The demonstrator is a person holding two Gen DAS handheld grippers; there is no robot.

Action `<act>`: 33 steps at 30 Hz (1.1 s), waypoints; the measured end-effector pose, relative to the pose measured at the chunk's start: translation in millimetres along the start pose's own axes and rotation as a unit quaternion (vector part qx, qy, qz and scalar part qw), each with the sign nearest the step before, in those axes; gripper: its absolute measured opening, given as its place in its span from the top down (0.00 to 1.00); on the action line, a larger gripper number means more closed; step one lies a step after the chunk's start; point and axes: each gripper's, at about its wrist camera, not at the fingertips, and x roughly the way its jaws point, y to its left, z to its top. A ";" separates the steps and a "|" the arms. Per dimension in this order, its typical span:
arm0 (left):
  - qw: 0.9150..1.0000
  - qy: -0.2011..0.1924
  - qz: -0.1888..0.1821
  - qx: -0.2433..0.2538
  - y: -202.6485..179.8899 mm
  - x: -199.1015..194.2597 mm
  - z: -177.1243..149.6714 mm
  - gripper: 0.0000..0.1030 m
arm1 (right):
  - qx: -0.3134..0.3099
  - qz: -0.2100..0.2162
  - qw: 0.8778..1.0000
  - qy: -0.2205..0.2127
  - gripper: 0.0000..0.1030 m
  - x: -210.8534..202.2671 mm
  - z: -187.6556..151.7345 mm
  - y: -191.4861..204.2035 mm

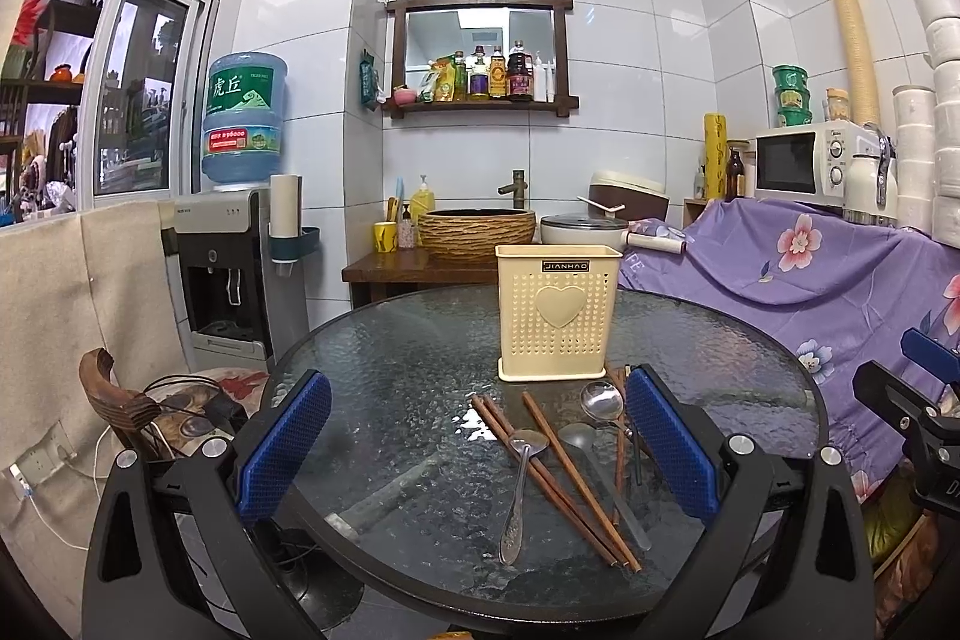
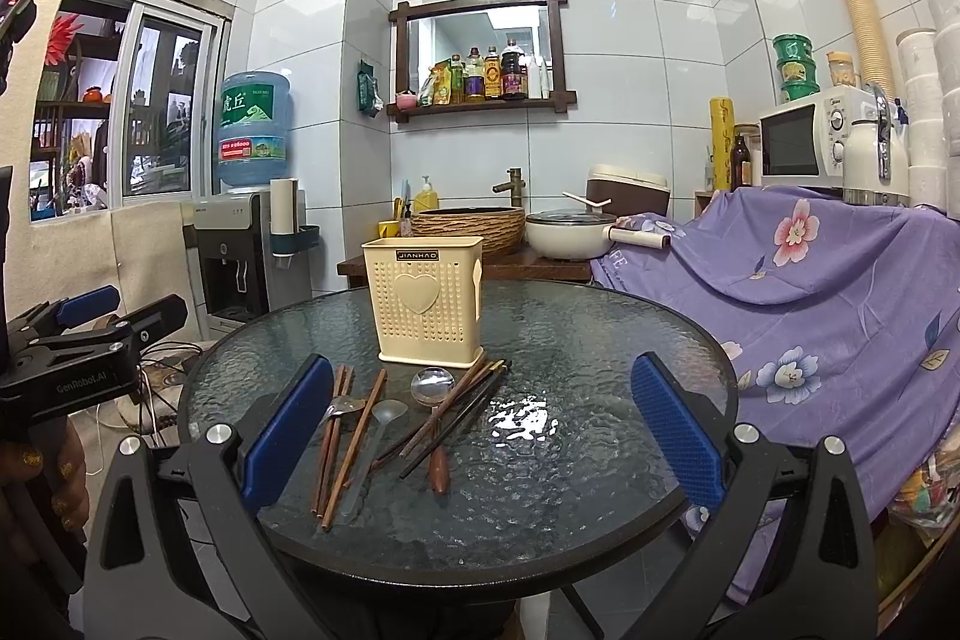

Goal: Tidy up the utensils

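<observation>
Nothing looks sorted yet: the cream holder [image 1: 558,311] stands at the counter's [image 1: 390,340] twelve o'clock, chopsticks [image 1: 555,478] and spoons [image 1: 521,490] lie loose toward six o'clock, and the left tool [image 1: 477,460] and right tool [image 2: 480,454] hover spread, holding nothing.

Inside of cream utensil holder [image 2: 427,304] hidden behind its perforated front; compartments impossible to tell. In left wrist view, handles of big spoon [image 1: 602,398] and dark chopsticks [image 1: 619,388] covered at 3 o'clock by blue finger pad [image 1: 671,445]. Clear plastic spoon [image 2: 384,415] hard to trace against glass table [image 2: 570,496]. Labels on shelf bottles [image 2: 489,73] too small to read. Right gripper [image 1: 918,388] cut off at 3 o'clock edge; jaw state unclear there.
</observation>
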 end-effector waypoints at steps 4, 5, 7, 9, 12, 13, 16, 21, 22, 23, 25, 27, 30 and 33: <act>1.000 0.000 0.000 0.000 -0.5 0.4 -0.5 0.06 | -0.001 0.000 1.000 0.001 0.05 0.3 0.3 0.2; 1.000 0.001 0.000 0.000 -0.7 0.4 -0.2 0.06 | -0.001 0.000 1.000 0.001 0.05 0.3 0.4 0.0; 1.000 0.001 0.000 0.000 -1.0 0.4 -0.7 0.06 | 0.000 0.000 1.000 0.001 0.05 0.3 0.5 -0.3; 1.000 0.001 0.000 0.000 -0.8 0.6 -0.2 0.06 | 0.000 0.000 1.000 0.002 0.05 0.4 0.4 -0.3; 1.000 0.003 -0.001 0.001 -1.7 2.0 -2.5 0.06 | 0.001 0.000 1.000 0.002 0.05 1.1 0.3 0.3; 1.000 0.003 -0.001 0.001 -1.7 2.1 -2.7 0.06 | 0.001 0.000 1.000 0.003 0.05 1.4 0.0 0.5; 1.000 0.003 -0.001 0.000 -1.8 1.9 -3.0 0.06 | 0.000 0.000 1.000 0.003 0.05 1.5 -0.2 0.2; 1.000 0.003 -0.001 0.000 -1.9 2.2 -2.2 0.06 | 0.001 0.000 1.000 0.003 0.05 1.5 -0.4 0.2; 1.000 0.004 -0.001 0.001 -2.1 2.2 -2.7 0.06 | 0.001 0.000 1.000 0.003 0.05 1.5 -0.2 0.0; 1.000 0.004 -0.001 0.001 -2.5 2.1 -3.4 0.06 | 0.001 0.000 1.000 0.004 0.05 2.5 -0.6 0.1; 1.000 0.003 -0.001 0.001 -3.4 1.7 -3.4 0.06 | 0.001 0.000 1.000 0.004 0.05 2.7 -1.0 0.3; 1.000 0.004 -0.001 0.001 -3.9 1.9 -4.2 0.06 | 0.001 0.000 1.000 0.005 0.05 3.0 -1.0 -0.2; 1.000 0.008 -0.002 0.001 -4.2 3.6 -2.8 0.06 | 0.000 0.000 1.000 0.010 0.05 5.7 -3.2 -0.2; 1.000 0.024 -0.004 -0.002 -1.7 9.8 -3.6 0.06 | -0.002 -0.003 1.000 0.019 0.05 12.0 -4.6 -1.7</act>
